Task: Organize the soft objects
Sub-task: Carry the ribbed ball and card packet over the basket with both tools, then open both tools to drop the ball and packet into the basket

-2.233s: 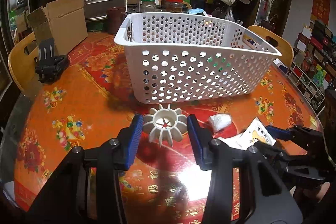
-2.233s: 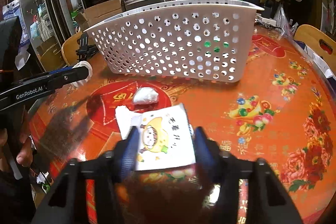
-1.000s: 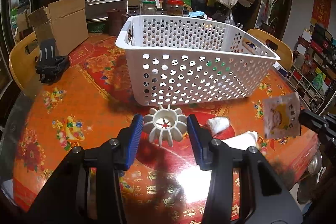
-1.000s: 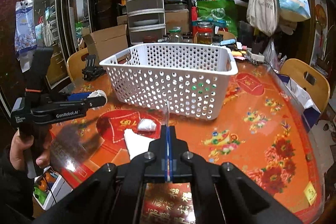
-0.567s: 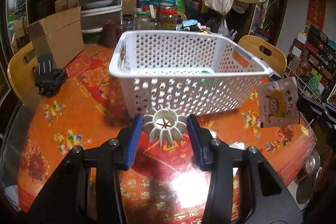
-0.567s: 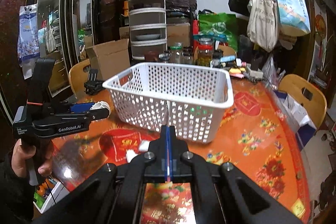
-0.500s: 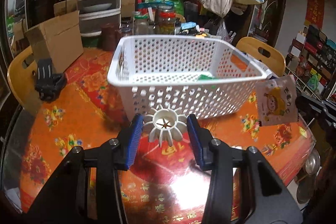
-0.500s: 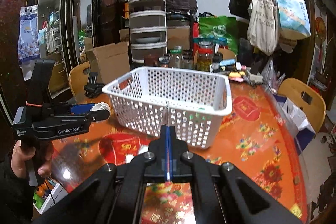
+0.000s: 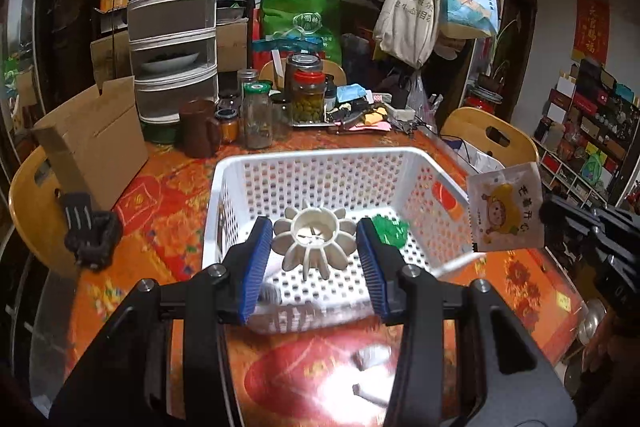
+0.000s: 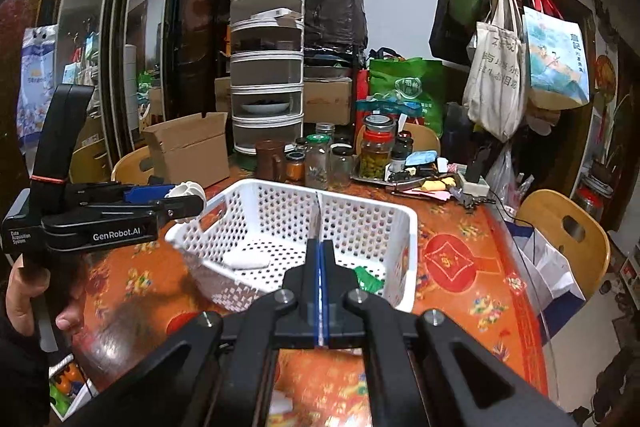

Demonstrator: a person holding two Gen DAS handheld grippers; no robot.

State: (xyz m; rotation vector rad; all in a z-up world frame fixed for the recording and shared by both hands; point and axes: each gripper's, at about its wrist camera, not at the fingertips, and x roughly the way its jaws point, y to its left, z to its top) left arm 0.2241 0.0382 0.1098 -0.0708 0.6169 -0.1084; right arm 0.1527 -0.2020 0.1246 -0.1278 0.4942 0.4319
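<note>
Carry step: left tongs point(image 9: 316, 247) clamp the ribbed white piece point(image 9: 315, 243), right tongs point(image 10: 320, 267) pinch the cartoon sachet point(image 9: 505, 213), both above the basket point(image 9: 224, 171). Next: lower, release inside.

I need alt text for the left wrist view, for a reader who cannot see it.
The left claw grips a white ribbed rosette above a white perforated basket on a red patterned table. At right, the right claw holds a cartoon-printed sachet up beside the basket.
</note>
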